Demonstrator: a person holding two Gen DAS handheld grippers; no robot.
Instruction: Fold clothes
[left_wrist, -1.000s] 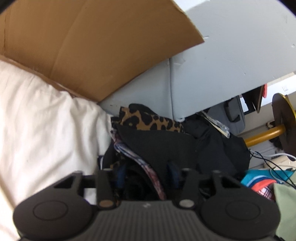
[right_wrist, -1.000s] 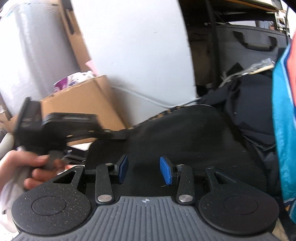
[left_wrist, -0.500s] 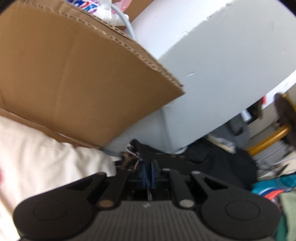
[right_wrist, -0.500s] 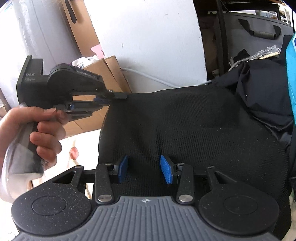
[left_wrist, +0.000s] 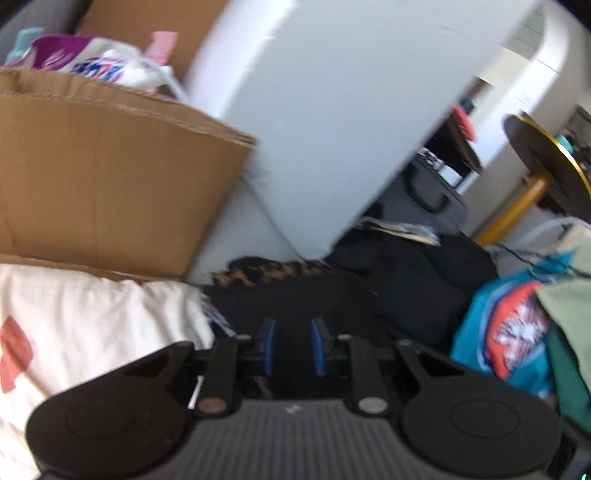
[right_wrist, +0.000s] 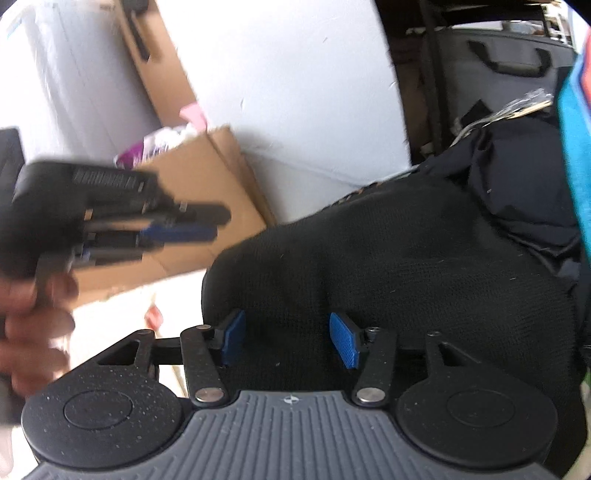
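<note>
The left gripper (left_wrist: 292, 345) has its blue pads a little apart, and its jaws are opening. Nothing is pinched between them; the black cloth (left_wrist: 314, 295) shows through the gap, lying below. In the right wrist view the left gripper (right_wrist: 207, 225) sticks out at 9 o'clock, blurry, up off the cloth, with a hand (right_wrist: 33, 328) around its handle.

The right gripper (right_wrist: 287, 341) has its jaws opening too, with the pads set wide. The black cloth (right_wrist: 388, 266) fills the space between them, but the pads do not squeeze it.

The black cloth is a knit thing, thick and bumpy, with one rounded hump. Its left edge runs down at about 8 o'clock from the hump, and past that edge is a bare cream sheet (left_wrist: 92, 317) with a red patch (left_wrist: 14, 354). That side has open room. At 12 o'clock the cloth ends near a brown cardboard box (left_wrist: 110, 192) and a white panel (left_wrist: 332, 110), so it is tight there. A strip of spotted brown cloth (left_wrist: 266, 273) peeks out at the far edge. At 3 o'clock lies a heap of more dark clothes (left_wrist: 424, 266) and a teal shirt (left_wrist: 491, 332) with an orange print, so that side is crowded.

A purple and white packet (left_wrist: 92, 62) sits in the box. It has blue letters, too blurry to read.
</note>
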